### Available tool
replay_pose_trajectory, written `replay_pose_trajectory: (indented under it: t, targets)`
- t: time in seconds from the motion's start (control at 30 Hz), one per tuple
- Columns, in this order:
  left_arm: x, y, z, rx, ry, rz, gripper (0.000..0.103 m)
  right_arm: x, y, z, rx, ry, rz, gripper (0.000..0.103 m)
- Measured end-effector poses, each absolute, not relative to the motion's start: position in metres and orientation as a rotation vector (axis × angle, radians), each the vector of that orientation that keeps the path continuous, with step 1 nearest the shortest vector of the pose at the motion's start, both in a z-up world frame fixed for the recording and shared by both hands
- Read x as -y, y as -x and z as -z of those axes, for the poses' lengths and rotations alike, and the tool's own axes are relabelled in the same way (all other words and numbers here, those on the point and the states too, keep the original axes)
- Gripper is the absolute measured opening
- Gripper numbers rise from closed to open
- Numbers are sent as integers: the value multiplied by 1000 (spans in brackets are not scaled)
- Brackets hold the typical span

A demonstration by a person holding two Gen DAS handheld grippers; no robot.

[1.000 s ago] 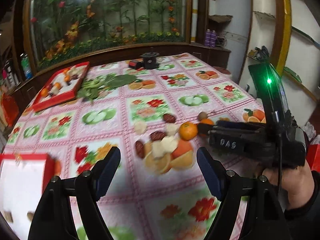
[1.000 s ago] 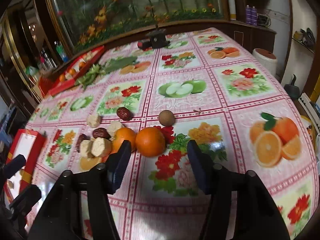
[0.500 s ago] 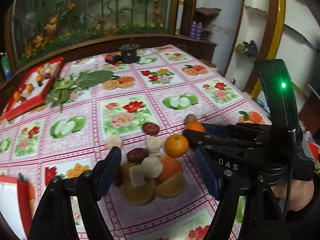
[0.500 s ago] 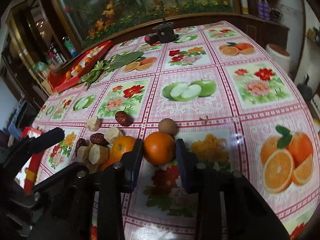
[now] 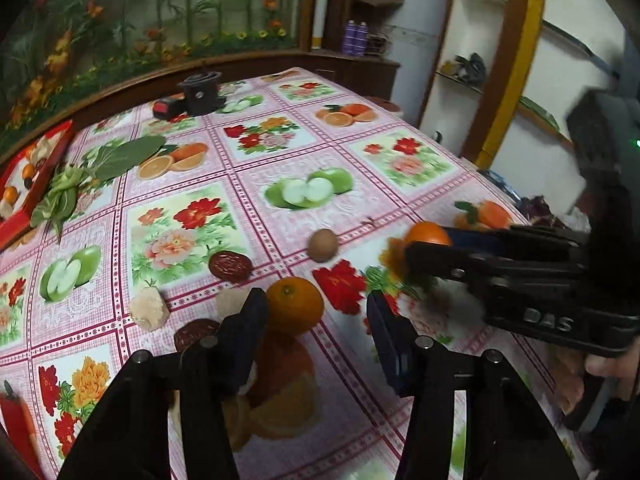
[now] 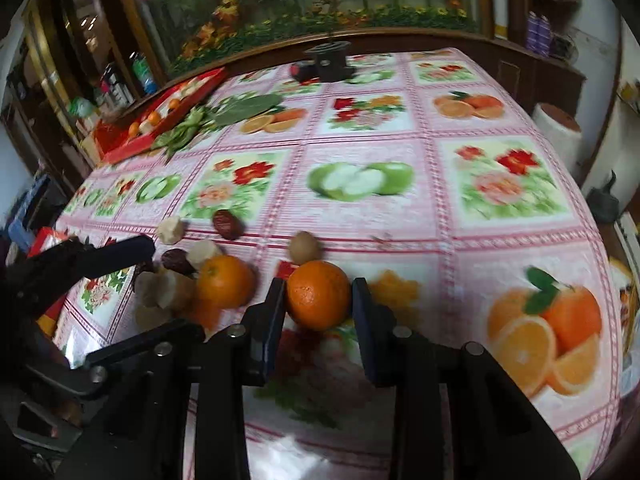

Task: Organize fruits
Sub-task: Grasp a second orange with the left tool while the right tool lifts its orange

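My right tongs (image 6: 319, 300) are clamped on an orange (image 6: 318, 295), one finger pressed to each flank at its widest, which I judge gives the round skin least chance to squirt out. It sits near the front of the counter (image 6: 400, 216); whether it is touching the cloth or just clear of it I cannot tell. My left tongs (image 5: 316, 320) stand apart, empty, straddling the second orange (image 5: 295, 306), with the left finger just beside it, probably lined up as the next pick. Just left of that orange lies the cluster: a dark date (image 6: 227, 224), pale chunks (image 6: 170, 229) and more pieces bunched close, so a wide approach risks nudging them. A small brown round fruit (image 6: 305, 246) sits just beyond the gripped orange, near enough to get knocked. The red tray (image 6: 160, 116), already holding fruit, waits far left, with leafy greens (image 6: 224, 114) lying beside it on the way.
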State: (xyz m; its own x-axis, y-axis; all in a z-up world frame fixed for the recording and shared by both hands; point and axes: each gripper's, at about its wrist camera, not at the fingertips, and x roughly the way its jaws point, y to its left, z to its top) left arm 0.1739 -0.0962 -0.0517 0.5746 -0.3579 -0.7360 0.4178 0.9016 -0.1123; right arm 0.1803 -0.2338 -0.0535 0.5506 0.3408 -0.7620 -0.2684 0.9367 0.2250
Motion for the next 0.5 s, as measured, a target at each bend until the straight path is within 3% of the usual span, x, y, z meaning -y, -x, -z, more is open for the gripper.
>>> replay_pose_trajectory:
  t: [0.1, 0.37, 0.5]
  targets:
    - [96, -177, 50, -838, -76, 434, 40, 251, -176, 50, -904, -123, -340, 34]
    - [110, -183, 57, -829, -217, 330, 43, 257, -176, 51, -898, -148, -351, 34]
    - [114, -185, 60, -823, -256, 309, 31, 258, -175, 48, -884, -152, -353, 34]
